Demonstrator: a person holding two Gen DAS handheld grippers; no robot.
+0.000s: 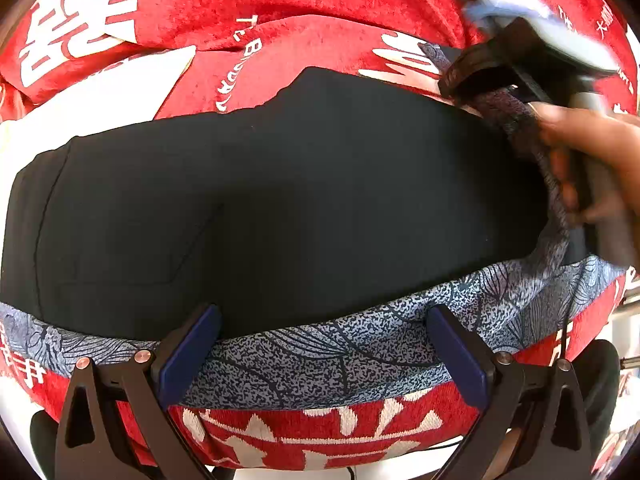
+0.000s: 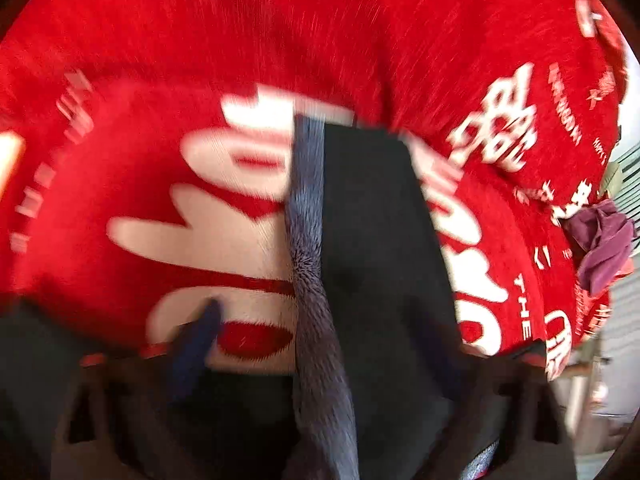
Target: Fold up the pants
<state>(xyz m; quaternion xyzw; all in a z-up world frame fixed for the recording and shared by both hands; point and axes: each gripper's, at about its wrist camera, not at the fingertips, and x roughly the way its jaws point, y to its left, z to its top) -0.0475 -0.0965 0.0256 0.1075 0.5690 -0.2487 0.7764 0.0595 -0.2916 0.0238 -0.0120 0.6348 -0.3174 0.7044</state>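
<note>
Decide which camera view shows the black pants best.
The left wrist view: the black pants lie sharp and nearly whole on the red blanket. The right wrist view shows only a blurred narrow part.

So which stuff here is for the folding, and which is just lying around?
For the job:
black pants
left gripper, open
right gripper

Just there:
red blanket with white writing, underneath
blue patterned cloth, under the pants
purple cloth, at the edge
</note>
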